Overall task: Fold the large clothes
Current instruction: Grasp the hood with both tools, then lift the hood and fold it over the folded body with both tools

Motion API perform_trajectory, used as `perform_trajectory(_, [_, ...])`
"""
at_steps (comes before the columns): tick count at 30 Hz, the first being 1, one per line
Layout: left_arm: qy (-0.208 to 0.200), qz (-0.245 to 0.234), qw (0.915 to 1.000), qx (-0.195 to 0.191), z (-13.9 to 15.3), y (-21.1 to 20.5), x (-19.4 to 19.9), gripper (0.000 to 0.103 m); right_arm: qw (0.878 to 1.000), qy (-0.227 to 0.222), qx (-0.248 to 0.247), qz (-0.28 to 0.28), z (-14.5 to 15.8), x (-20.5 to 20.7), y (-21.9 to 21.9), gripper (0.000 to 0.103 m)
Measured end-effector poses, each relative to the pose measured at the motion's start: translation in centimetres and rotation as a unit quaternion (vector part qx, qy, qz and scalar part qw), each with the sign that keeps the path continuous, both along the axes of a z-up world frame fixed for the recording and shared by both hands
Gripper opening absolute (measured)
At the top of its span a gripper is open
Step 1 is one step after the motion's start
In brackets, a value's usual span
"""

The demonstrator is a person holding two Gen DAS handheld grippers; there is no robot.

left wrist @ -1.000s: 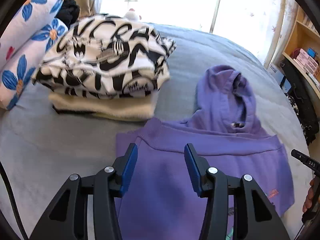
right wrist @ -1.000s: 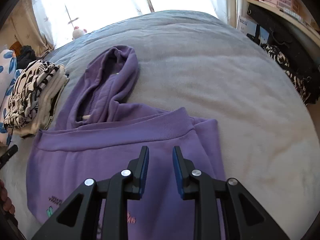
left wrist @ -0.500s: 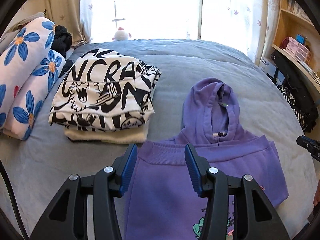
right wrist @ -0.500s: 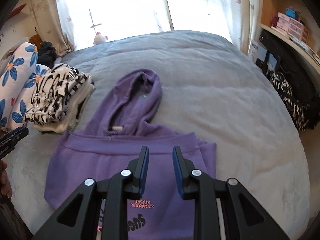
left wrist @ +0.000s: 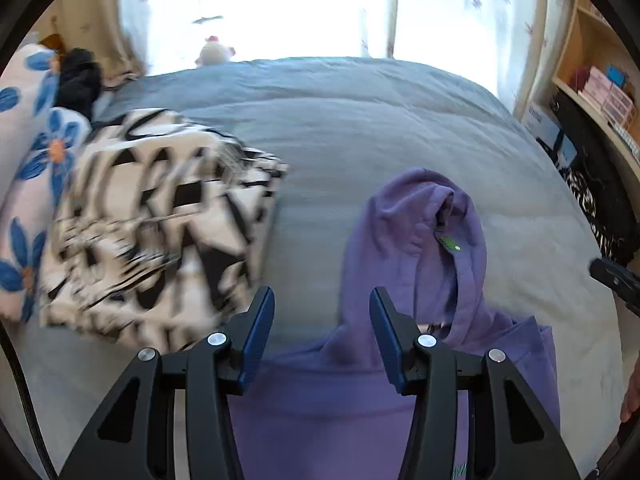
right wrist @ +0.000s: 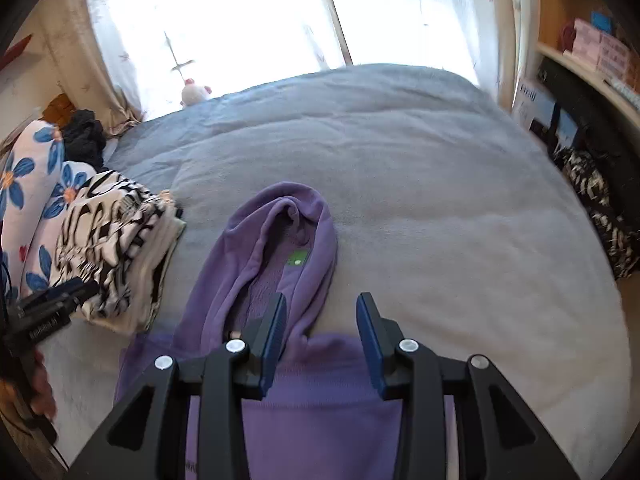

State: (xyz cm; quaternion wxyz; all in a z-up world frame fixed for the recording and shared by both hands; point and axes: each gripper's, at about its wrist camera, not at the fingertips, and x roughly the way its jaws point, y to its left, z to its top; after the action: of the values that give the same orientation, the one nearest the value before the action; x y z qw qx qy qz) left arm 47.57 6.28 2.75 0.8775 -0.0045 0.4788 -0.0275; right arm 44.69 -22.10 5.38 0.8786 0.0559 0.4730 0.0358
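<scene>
Here the purple hoodie (right wrist: 304,396) lies flat on the grey bed (right wrist: 440,208), its body folded into a block nearest the cameras and its hood (right wrist: 280,240) stretched out toward the bright window (right wrist: 224,12), a small green tag showing inside the hood. The left gripper (left wrist: 322,320) hangs above the hoodie's left shoulder with its jaws parted and nothing between the blue pads; only bedding and the purple hem show in the gap. The right gripper (right wrist: 321,320) hovers over the neckline at the hood's base; its jaws have just been opening, they stand apart, and the pads press on nothing, though the hood's right edge and the shoulder seam show through the gap below. To the left of the hoodie, apart from it, sits a stack (left wrist: 160,232) of folded clothes topped by a black-and-white printed piece, blurred in the left view. Just beyond the stack, touching it, are pillows (right wrist: 28,208) with blue flowers. A small plush toy (right wrist: 194,94) sits at the bed's far edge by the curtain. On the right a wooden shelf (left wrist: 592,76) holds pink boxes, and a dark patterned cloth (right wrist: 600,208) hangs beside the bed below it. In the right view the left gripper's tip and part of a hand (right wrist: 38,384) show at the left rim.
</scene>
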Motion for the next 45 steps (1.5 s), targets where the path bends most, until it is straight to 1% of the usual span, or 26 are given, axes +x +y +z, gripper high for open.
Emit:
perform_trajectory(1, [0.005,-0.004,1.0000,0.005,-0.9,-0.7,1.1,0.048,1.000,0.008,0.003,-0.006,-1.1,1.7,-0.2,0.036])
perform_trajectory(3, [0.018,-0.011,0.9997,0.015,-2.9,-2.1,3.3,0.048,1.000,0.019,0.004,-0.014,-2.6,3.7,-0.3,0.036])
perform_trajectory(5, [0.030,-0.017,0.9991,0.022,-5.0,-3.4,5.7,0.048,0.999,0.035,0.009,-0.023,-4.7,6.1,-0.6,0.036])
perform_trajectory(9, [0.047,-0.016,0.9984,0.027,-9.0,-4.6,9.6,0.048,0.997,0.055,0.039,-0.024,-8.1,9.4,-0.7,0.036])
perform_trajectory(11, [0.053,-0.012,0.9980,0.033,-10.6,-4.7,11.1,0.048,0.996,0.065,0.063,-0.022,-9.9,10.9,-0.5,0.036])
perform_trajectory(15, [0.068,0.002,0.9976,0.011,-13.5,-4.0,13.8,0.048,0.995,0.079,0.052,-0.019,-12.5,13.3,0.6,0.036])
perform_trajectory(21, [0.092,0.010,0.9949,-0.041,-16.7,-4.0,16.2,0.048,0.993,0.102,0.043,-0.039,-16.3,15.8,1.0,0.036])
perform_trajectory(24, [0.085,0.003,0.9960,-0.026,-17.4,-4.7,16.5,0.048,0.993,0.101,0.038,-0.039,-17.5,15.8,0.7,0.036])
perform_trajectory(25, [0.080,-0.001,0.9966,-0.020,-17.4,-5.0,16.5,0.046,0.993,0.101,0.040,-0.039,-17.6,15.8,0.5,0.033])
perform_trajectory(26, [0.072,-0.002,0.9972,-0.018,-17.4,-5.1,16.4,0.023,0.993,0.097,0.053,-0.036,-17.7,15.6,0.3,0.024])
perform_trajectory(27, [0.074,-0.005,0.9968,-0.030,-17.5,-5.1,16.4,0.007,0.993,0.097,0.061,-0.033,-17.7,15.5,0.1,0.021])
perform_trajectory(29, [0.069,0.012,0.9971,-0.029,-17.2,-4.9,16.1,0.005,0.994,0.088,0.066,-0.029,-17.4,15.0,-0.4,0.015])
perform_trajectory(30, [0.061,0.017,0.9978,-0.019,-16.9,-4.9,15.8,0.004,0.994,0.082,0.063,-0.026,-17.1,14.8,-0.5,0.013])
perform_trajectory(31, [0.051,0.023,0.9984,-0.006,-16.4,-4.9,15.4,0.004,0.995,0.072,0.059,-0.022,-16.6,14.3,-0.6,0.008])
perform_trajectory(33, [0.040,0.033,0.9986,0.009,-15.3,-4.7,14.5,0.003,0.996,0.058,0.057,-0.018,-15.7,13.6,-0.9,0.007])
perform_trajectory(35, [0.027,0.041,0.9987,0.008,-13.7,-4.2,13.3,0.003,0.997,0.031,0.068,-0.009,-14.1,12.3,-1.2,0.006])
perform_trajectory(37, [0.012,0.036,0.9993,-0.004,-11.5,-3.7,11.7,0.003,0.998,0.002,0.071,0.002,-12.4,10.7,-1.2,0.006])
perform_trajectory(40, [-0.019,0.022,0.9992,-0.028,-7.3,-2.3,7.1,0.003,0.996,-0.064,0.042,0.037,-8.5,6.7,-0.1,0.006])
perform_trajectory(42, [-0.031,0.012,0.9986,-0.041,-5.3,-1.3,4.2,0.003,0.993,-0.094,0.034,0.057,-6.6,4.1,0.4,0.006])
perform_trajectory(43, [-0.035,0.007,0.9983,-0.047,-4.4,-0.8,2.7,0.003,0.990,-0.114,0.031,0.071,-5.2,1.8,0.7,0.007])
perform_trajectory(45, [-0.043,-0.002,0.9971,-0.062,-2.7,0.6,-1.0,0.003,0.986,-0.139,0.029,0.089,-3.7,-1.4,1.0,0.007])
